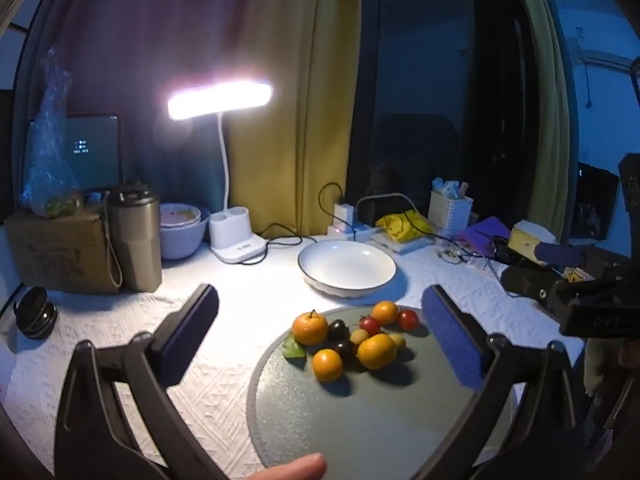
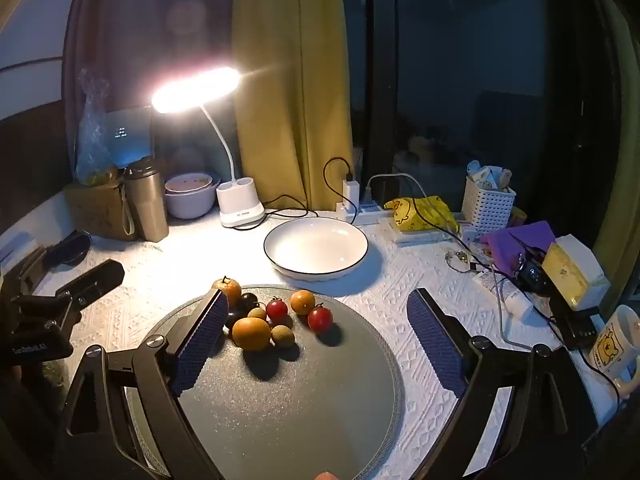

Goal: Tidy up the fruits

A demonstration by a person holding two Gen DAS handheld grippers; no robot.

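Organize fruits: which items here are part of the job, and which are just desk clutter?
Job:
small fruits
grey round tray under them
empty white bowl

Clutter:
desk lamp
steel tumbler
power strip
white basket
bear mug

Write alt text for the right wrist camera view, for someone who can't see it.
The open right gripper hovers over a round grey tray holding a cluster of small fruits: oranges, two red cherry tomatoes, dark and tan pieces. Beyond it, an empty white bowl sits on a white tablecloth under a lit desk lamp.
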